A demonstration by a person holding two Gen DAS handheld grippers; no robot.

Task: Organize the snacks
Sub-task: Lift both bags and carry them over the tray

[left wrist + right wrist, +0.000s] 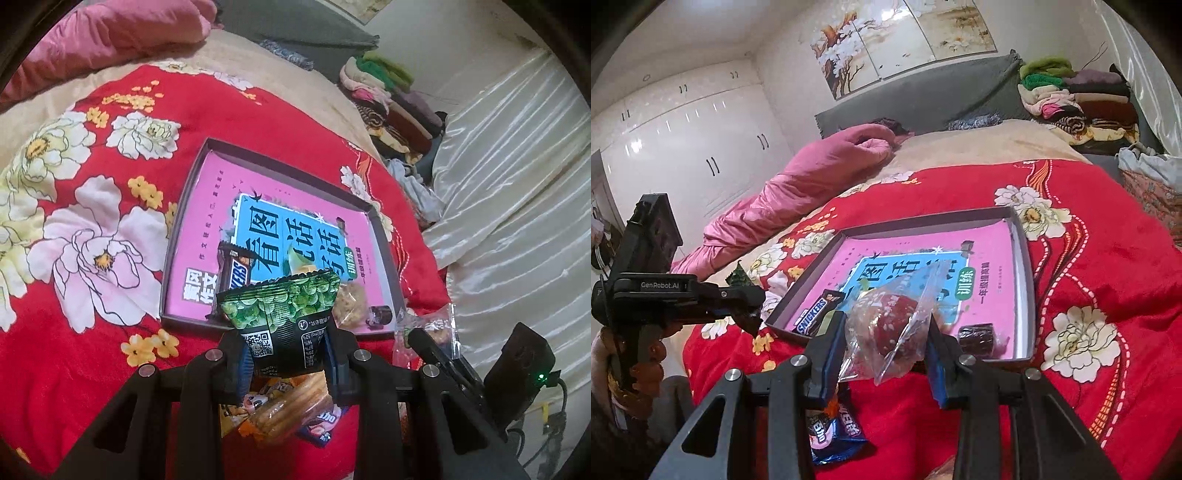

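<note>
A shallow dark box (258, 155) with a pink and blue printed bottom lies on the red flowered bedspread; it also shows in the right wrist view (1023, 236). In it lie a Snickers bar (236, 275), a pale round cookie (352, 306) and a small dark wrapped sweet (380, 315). My left gripper (290, 354) is shut on a green and black pea snack packet (284, 314), held above the box's near edge. My right gripper (886, 343) is shut on a clear bag with a red round snack (890, 328), at the box's near edge.
Loose snacks lie on the bedspread under the grippers: an orange stick-snack packet (284, 413) and a blue Oreo packet (831, 435). A pink quilt (798, 192) lies at the back left. Folded clothes (1078, 99) are stacked at the headboard. A pale curtain (517, 184) hangs right.
</note>
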